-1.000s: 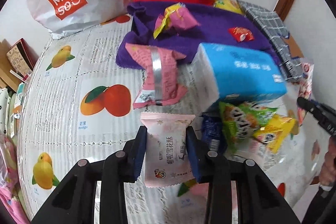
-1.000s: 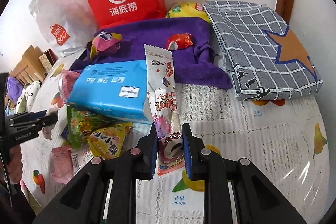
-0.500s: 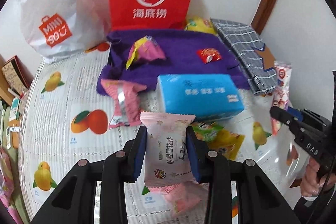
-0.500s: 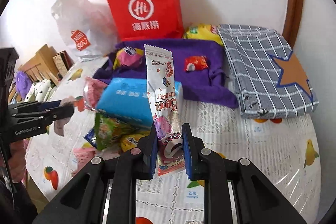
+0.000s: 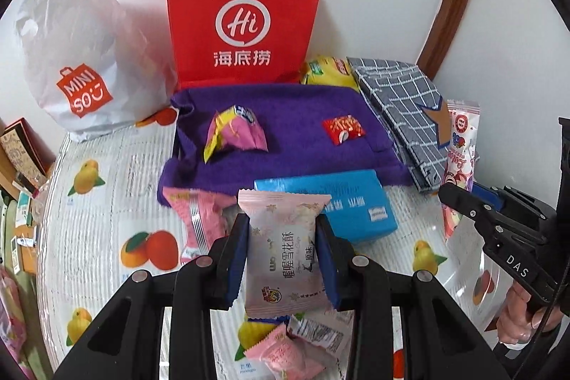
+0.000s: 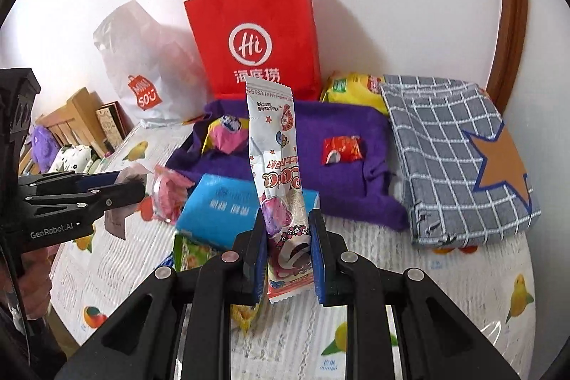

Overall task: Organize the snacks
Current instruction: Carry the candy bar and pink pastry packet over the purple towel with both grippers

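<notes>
Left tongs (image 5: 281, 259): mine, blue pads clamped on both sides of the pale pink pastry packet (image 5: 281, 255), held upright.
Right tongs (image 6: 288, 259): mine, pinching the lower end of the long strip candy packet (image 6: 276, 173), which stands up tall and slightly tilted.
Change: over the last second both tongs have risen and drawn back from the pile; the counter (image 5: 107, 209) now sits lower in both views, and the red paper bag (image 5: 245, 20) shows whole, handles included.
Meaning: I judge both snacks are picked cleanly off the pile and now in transit; where they should go I cannot tell, though the bag is a likely target.
Pose: both tongs level, pointing toward the far wall, side by side; right tongs appear at the right edge of the left view, left tongs at the left edge of the right view.
Below left tongs: small pink packets (image 5: 285, 351) lying on the counter, near edge.
Beyond: blue tissue pack (image 5: 349, 202), then purple cloth (image 5: 295, 145) carrying a pink-yellow snack (image 5: 235, 132) and a red candy (image 5: 343, 129).
Far right: folded checked cloth (image 6: 452, 159).
Far left: white plastic bag (image 5: 82, 59).
</notes>
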Action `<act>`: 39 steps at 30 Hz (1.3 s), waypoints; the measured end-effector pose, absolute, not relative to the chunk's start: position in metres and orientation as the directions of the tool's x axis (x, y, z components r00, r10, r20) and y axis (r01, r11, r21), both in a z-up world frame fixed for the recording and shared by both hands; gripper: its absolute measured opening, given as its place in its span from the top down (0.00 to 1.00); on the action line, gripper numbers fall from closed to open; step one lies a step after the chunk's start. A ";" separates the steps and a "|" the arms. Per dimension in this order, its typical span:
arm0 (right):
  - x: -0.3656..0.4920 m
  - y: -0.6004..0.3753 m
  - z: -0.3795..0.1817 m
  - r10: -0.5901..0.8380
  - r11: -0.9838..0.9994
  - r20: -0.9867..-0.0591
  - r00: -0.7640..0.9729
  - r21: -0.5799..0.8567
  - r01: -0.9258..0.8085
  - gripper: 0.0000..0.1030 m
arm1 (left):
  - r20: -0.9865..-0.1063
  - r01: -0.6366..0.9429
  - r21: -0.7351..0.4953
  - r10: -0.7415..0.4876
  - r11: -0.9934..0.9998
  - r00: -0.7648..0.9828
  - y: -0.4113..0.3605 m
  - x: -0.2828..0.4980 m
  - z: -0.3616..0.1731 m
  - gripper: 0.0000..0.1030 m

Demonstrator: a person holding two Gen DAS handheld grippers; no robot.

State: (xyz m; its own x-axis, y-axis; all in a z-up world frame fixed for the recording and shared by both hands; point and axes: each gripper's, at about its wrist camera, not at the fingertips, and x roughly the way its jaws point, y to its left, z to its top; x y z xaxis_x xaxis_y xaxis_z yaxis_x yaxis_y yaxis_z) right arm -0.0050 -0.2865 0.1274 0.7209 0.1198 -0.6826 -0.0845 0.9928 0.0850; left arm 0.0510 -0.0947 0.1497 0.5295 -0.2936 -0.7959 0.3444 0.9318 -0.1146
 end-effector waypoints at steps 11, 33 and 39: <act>0.028 -0.287 0.140 0.118 0.993 -0.663 0.739 0.080 -0.086 0.79 | -0.783 0.349 -0.117 -0.303 0.930 0.543 -0.099 0.078 0.161 0.66; 0.089 -0.307 0.123 0.050 0.998 -0.700 0.713 0.055 -0.017 0.79 | -0.803 0.284 -0.138 -0.275 0.949 0.529 -0.079 0.141 0.138 0.66; 0.109 -0.311 0.112 0.033 0.999 -0.718 0.695 0.043 -0.003 0.79 | -0.813 0.265 -0.135 -0.260 0.955 0.521 -0.074 0.161 0.129 0.66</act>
